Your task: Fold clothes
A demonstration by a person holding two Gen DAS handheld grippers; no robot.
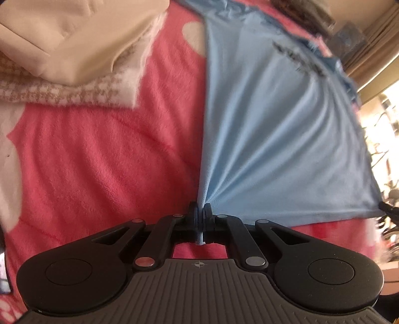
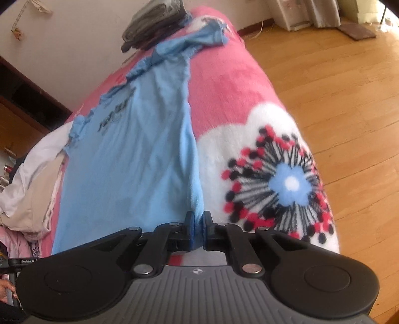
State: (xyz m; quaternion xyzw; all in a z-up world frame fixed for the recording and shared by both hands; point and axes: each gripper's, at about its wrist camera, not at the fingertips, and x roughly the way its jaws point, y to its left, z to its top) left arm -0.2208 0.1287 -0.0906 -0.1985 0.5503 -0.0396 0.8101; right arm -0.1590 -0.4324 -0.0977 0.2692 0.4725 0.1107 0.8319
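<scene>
Gripping, left gripper [image 1: 200, 211]: clenched on a corner of the light blue T-shirt [image 1: 269, 139]
T-shirt position: spread lengthwise on the pink blanket [image 1: 99, 159], fabric pulled taut
Gripping, right gripper [image 2: 198, 219]: hem fold pinched between its pads
Pile: folded clothes [image 2: 154, 22] seen at the far end

left wrist: steep, close | right wrist: shallower, along bed | shared: blue shirt [image 1: 274, 139] (stretched between)
</scene>
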